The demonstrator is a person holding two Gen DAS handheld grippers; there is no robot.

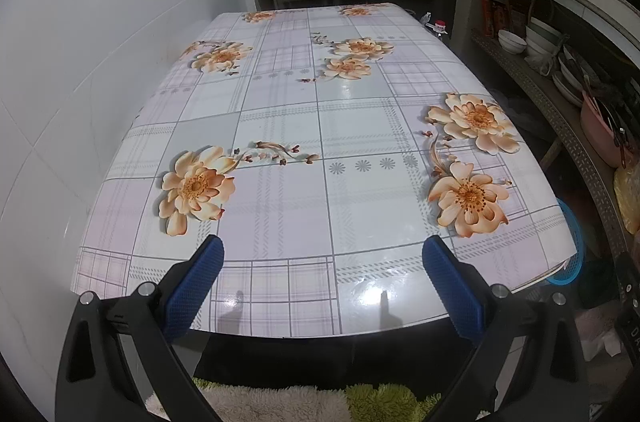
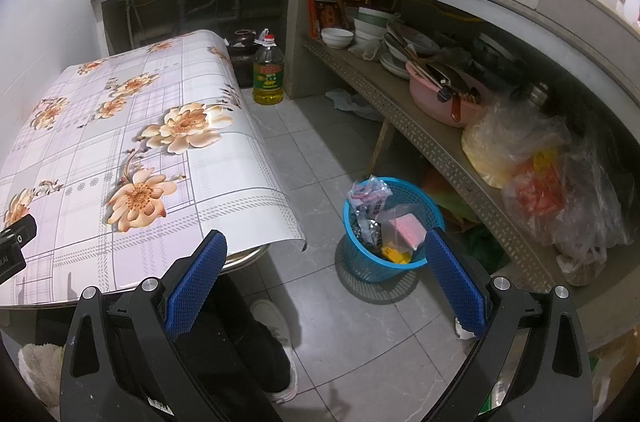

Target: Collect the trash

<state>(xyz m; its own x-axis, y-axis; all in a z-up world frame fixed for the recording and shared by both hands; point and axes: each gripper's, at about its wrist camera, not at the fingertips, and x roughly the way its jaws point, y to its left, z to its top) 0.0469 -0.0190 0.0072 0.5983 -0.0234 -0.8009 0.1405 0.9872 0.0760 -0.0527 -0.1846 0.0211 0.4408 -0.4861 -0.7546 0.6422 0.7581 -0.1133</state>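
Left gripper [image 1: 322, 250] hangs released over the table's [image 1: 280, 126] near edge. Right gripper [image 2: 326, 246], released, hangs over open floor [image 2: 320, 150] between table edge and bin [image 2: 360, 262] holding wrappers [image 2: 370, 198].

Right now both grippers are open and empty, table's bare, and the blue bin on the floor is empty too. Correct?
Not quite. The blue bin is not empty: the right wrist view shows wrappers and a pink packet in it. The rest holds: the left gripper and right gripper are open and hold nothing, and the table carries only its flowered cover.
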